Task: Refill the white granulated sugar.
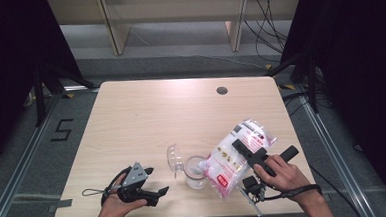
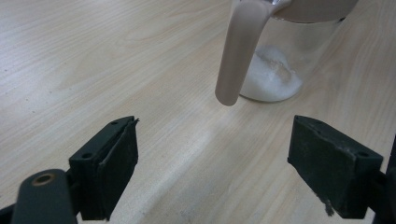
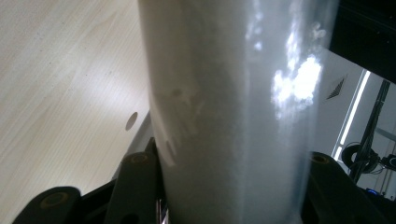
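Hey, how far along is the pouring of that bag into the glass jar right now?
Partly done. The jar already holds a shallow layer of white grains at its bottom, and its lid stands open. In hand: the right gripper clamps the bag, tipped with its low end over the jar. Left: most of the bag looks full. The left gripper waits open nearby.

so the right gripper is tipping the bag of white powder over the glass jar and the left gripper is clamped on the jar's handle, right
Not quite. The left gripper is open and clear of the jar; the left gripper view shows its handle beyond the parted jaws. The right gripper does hold the bag over the jar.
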`<state>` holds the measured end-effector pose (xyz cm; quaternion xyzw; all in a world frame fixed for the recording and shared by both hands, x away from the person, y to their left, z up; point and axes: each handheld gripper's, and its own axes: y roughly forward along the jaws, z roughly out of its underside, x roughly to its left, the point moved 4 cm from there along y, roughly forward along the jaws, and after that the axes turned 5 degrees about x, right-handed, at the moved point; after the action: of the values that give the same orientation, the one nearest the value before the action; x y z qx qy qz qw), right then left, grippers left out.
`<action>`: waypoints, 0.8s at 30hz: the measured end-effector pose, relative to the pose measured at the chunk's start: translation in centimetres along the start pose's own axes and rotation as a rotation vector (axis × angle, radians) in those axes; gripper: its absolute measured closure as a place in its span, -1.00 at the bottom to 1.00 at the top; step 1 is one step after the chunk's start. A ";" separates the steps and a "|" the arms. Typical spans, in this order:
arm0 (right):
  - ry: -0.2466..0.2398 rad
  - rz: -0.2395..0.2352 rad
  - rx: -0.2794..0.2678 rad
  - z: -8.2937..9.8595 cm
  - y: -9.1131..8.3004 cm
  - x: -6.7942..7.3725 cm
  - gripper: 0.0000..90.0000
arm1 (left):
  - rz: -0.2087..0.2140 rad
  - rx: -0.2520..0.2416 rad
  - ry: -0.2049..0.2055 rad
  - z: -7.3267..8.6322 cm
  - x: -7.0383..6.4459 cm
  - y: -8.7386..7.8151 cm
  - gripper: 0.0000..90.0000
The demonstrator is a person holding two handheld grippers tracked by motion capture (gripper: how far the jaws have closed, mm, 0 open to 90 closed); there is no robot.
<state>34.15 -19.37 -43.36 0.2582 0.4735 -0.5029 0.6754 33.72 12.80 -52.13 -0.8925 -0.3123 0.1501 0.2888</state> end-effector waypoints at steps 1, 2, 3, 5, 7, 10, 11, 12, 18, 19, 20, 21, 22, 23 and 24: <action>-0.004 -0.004 0.002 0.0 0.0 0.0 0.28 | 0.001 -0.001 -0.001 0.0 0.0 0.0 -0.66; -0.006 -0.005 0.003 0.0 0.0 0.0 0.28 | -0.001 0.000 0.003 0.0 0.0 0.0 -0.66; -0.007 -0.007 0.004 0.0 0.0 0.0 0.28 | -0.005 0.004 0.004 0.0 0.0 0.0 -0.66; -0.010 -0.006 0.005 0.0 0.0 -0.1 0.28 | 0.000 -0.001 0.003 0.0 0.0 0.0 -0.66; -0.014 -0.010 0.005 -0.1 -0.1 -0.1 0.28 | 0.009 0.015 0.007 0.0 0.0 -0.1 -0.66; -0.019 -0.004 -0.004 -0.2 0.0 -0.2 0.29 | 0.009 0.015 0.007 0.0 0.0 -0.1 -0.66; -0.034 -0.002 -0.007 -0.2 0.0 -0.3 0.29 | 0.003 0.017 0.010 0.0 0.1 -0.1 -0.66; -0.017 -0.004 -0.002 -0.2 -0.1 -0.1 0.29 | -0.004 0.008 0.007 0.0 0.0 0.0 -0.66; -0.021 -0.004 0.002 -0.2 -0.1 -0.2 0.29 | -0.005 0.005 0.003 0.0 0.0 0.0 -0.66; -0.024 -0.002 0.003 -0.2 -0.1 -0.2 0.29 | -0.001 0.000 0.002 0.0 0.0 0.0 -0.66; -0.026 -0.003 0.002 -0.2 -0.1 -0.2 0.29 | -0.004 0.008 0.008 0.0 0.0 0.0 -0.66; -0.025 -0.004 0.002 -0.2 -0.1 -0.2 0.29 | 0.004 0.001 0.004 0.0 0.0 0.0 -0.66; -0.026 -0.003 0.002 -0.2 -0.1 -0.2 0.29 | 0.004 0.004 0.004 0.0 0.0 0.0 -0.66; -0.024 -0.005 0.003 -0.2 -0.1 -0.2 0.29 | 0.001 0.005 0.004 0.0 0.0 0.0 -0.66; -0.024 -0.005 0.003 -0.2 -0.1 -0.2 0.29 | 0.002 0.005 0.004 0.0 0.0 0.0 -0.66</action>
<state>34.00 -19.12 -43.24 0.2520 0.4650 -0.5084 0.6796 33.71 12.81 -52.14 -0.8925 -0.3104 0.1493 0.2913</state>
